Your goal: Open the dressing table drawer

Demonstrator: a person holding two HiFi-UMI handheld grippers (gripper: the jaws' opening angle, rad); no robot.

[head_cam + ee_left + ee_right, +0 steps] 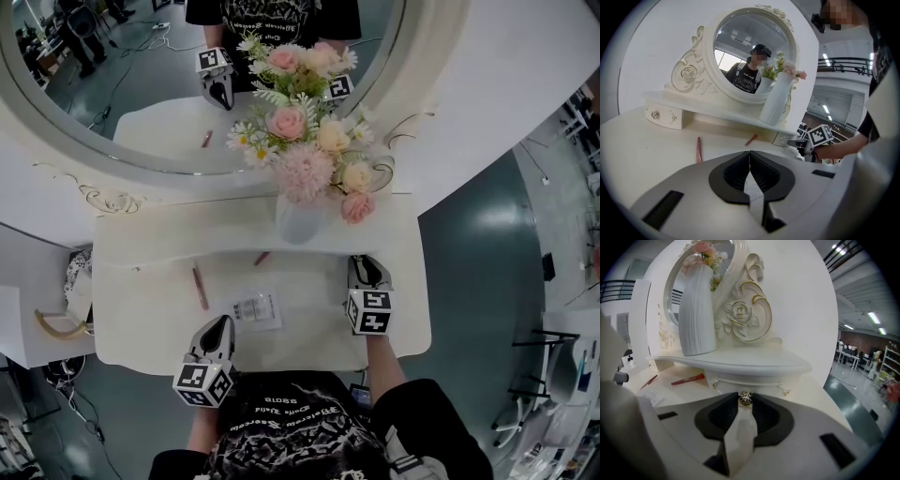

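Head view shows a white dressing table whose tabletop [150, 328] fills the middle of the picture. A large round mirror [141, 103] stands at its back edge. A narrow shelf [187, 230] runs along the foot of the mirror and carries a white ribbed vase [298, 223] of pink and cream flowers [305, 141].

A small drawer [754, 381] is tucked under the right end of the shelf, its front lying beneath the shelf's edge. A matching one [663, 116] sits under the left end.

The right gripper [367, 264] rests on the tabletop right in front of the right-hand drawer. The left gripper [222, 322] lies near the front edge of the tabletop, well apart from both drawers. Its fingers [736, 176] are pressed together at the tips with nothing between them.

A small printed slip of paper [255, 310] lies flat between the two grippers. A reddish pencil [200, 287] lies to its left, and a shorter red one [262, 258] sits close under the shelf.

Smallest is the drawer's metal knob [746, 398]. The right gripper's fingers [726, 416] are closed narrowly on it, pinching it at their tips.
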